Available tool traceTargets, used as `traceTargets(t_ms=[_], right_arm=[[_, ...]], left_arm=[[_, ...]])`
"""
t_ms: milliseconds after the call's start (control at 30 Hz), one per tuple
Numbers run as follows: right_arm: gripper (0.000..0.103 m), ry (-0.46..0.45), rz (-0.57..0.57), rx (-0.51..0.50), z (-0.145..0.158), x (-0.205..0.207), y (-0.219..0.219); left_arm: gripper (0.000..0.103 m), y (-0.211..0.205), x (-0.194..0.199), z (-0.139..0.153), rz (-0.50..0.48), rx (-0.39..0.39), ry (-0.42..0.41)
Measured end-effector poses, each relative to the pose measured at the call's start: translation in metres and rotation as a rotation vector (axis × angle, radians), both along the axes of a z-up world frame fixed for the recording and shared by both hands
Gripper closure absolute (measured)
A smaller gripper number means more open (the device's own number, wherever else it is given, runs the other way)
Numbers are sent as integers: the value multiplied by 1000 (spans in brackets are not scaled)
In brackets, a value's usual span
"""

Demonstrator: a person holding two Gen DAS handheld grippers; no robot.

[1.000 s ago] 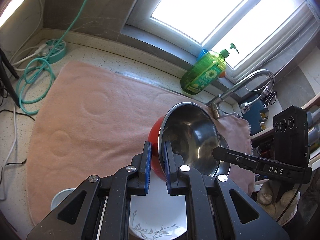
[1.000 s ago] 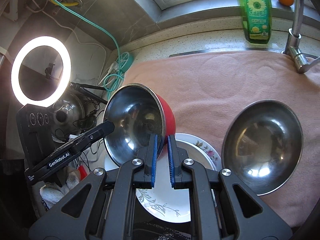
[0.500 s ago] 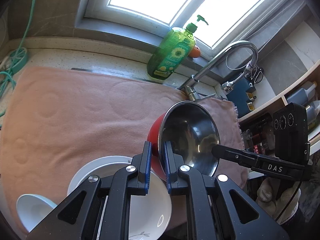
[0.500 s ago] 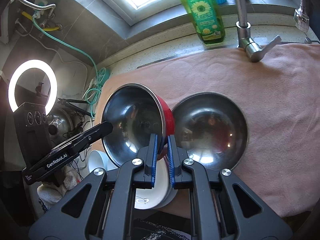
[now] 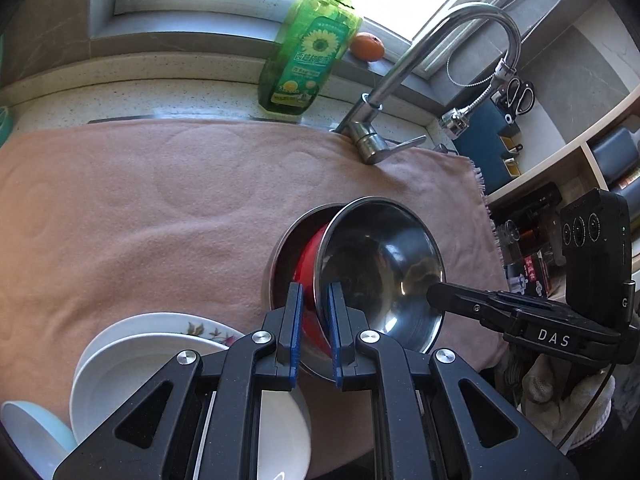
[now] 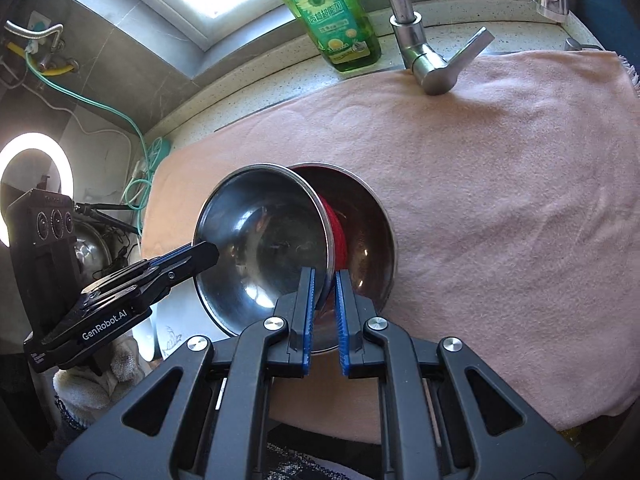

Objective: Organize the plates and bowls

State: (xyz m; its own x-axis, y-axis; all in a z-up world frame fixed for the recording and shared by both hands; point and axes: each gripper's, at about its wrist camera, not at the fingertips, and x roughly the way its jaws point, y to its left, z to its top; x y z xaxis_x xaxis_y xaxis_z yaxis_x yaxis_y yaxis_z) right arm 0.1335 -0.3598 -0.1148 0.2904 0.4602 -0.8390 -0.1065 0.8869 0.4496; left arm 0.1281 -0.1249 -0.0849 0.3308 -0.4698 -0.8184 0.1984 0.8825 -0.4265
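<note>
You are gripping the red bowl by its rim with both tongs: the left tongs are clamped on its near-left edge, and the right tongs are pinching the opposite edge. The bowl is tilting, its steel inside facing right in the left view. Directly under and just beyond it, the steel bowl is sitting upright on the pink towel covering the worktop, so the red one is lying partly inside its mouth. Nesting likely turns on levelling it straight down. To the near left, the white plates are stacking apart. Farther off, the soap bottle is standing by the tap.
</note>
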Motion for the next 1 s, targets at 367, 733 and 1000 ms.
traceTargets(t_ms=[367,733,1000], right_arm=[[93,32,35,-31,-18,10,-1],[91,43,56,-46,-21,14,3],[91,43,64,-58,-24,16,9]], left_arm=[[93,-17,5,-17,-6,80,30],[93,-23,8,-22,-7,109,43],[93,-20,11,-27,0,117,60]])
